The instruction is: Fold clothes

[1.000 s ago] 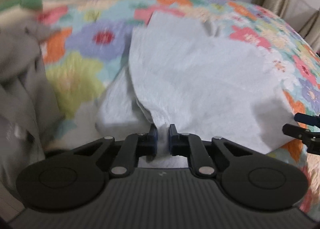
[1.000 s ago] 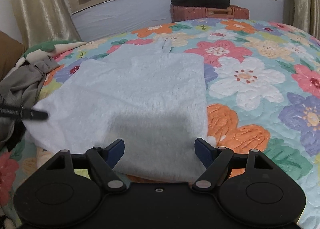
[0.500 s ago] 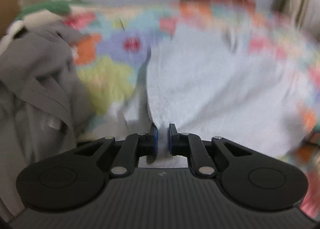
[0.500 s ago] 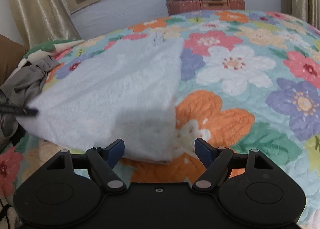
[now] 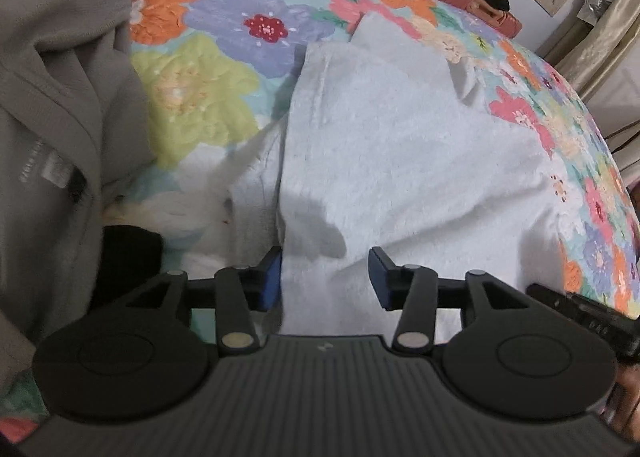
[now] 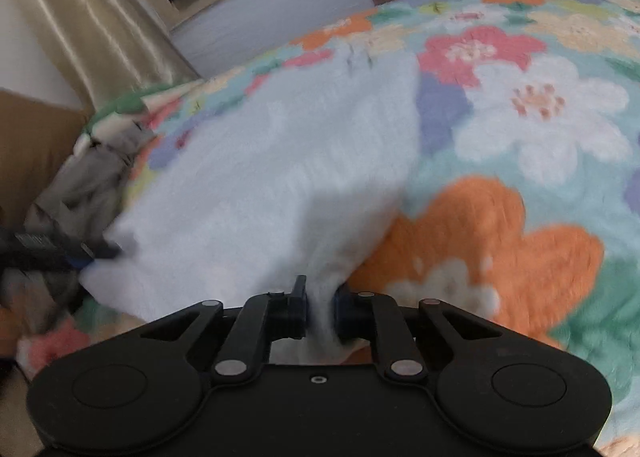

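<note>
Now garment [image 6: 280, 185] between both jaws.

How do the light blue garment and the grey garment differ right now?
The light blue garment lies spread and partly folded mid-bed; the grey garment sits crumpled at the bed's edge. The right gripper pinches the blue one's hem, and the left gripper straddles it, open; neither touches the grey one. Both rest on the floral bedspread.
</note>
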The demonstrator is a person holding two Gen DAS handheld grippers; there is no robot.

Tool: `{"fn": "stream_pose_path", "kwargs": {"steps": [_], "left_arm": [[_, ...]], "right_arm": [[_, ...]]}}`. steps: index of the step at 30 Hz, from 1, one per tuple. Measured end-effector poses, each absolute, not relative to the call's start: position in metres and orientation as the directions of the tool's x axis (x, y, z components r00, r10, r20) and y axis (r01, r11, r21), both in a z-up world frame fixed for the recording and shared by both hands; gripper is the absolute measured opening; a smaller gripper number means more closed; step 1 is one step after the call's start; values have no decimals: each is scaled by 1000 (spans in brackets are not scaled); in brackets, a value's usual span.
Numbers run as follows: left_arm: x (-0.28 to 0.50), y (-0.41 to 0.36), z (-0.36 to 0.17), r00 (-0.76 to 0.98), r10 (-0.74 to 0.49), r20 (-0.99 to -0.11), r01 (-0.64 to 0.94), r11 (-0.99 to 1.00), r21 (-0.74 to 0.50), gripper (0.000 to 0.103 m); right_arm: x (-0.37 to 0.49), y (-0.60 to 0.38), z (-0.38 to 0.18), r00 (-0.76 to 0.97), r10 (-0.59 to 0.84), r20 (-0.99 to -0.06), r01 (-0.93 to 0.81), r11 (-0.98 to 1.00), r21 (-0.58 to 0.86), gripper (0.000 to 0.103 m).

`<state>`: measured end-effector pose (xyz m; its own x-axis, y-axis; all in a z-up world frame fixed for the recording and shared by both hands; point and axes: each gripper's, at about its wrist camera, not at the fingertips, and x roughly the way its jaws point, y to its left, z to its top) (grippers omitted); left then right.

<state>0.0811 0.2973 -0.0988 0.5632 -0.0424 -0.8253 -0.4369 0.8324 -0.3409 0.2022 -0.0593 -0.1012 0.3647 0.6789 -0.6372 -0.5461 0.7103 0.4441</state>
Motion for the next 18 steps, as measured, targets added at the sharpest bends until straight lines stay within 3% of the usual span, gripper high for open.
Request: {"fn": "stream_pose_path", "kwargs": {"steps": [3,8,12,14,16,18], "left_arm": [[86,298,-107,522,-19,-853,-456,839,-297,45],[83,310,-111,529,-77,-845,-463,809,-363,58],[82,311,-110,517,-89,-852,-465,806,-366,67],[82,306,-106,511,-56,-858,-453,830,-325,79],[82,298,-99,527,-24,-849,-421,861,-286,82],[83,292,-91,547,-15,-837,-392,879,-272,92]], "right_arm": [[187,-93,-67,417,740,-527,-499,671,548,8],[186,-95,-111,421,559,-714,-452,812,370,5],[174,-96,-112,466,549,-694,-451,822,348,5],[174,-93,-108,473,534,-701,-474,825,308,5],[173,-89,-103,482,520,-705,-496,825,270,5],[173,-91,-105,487,515,-706,-502,826,256,5]]}}
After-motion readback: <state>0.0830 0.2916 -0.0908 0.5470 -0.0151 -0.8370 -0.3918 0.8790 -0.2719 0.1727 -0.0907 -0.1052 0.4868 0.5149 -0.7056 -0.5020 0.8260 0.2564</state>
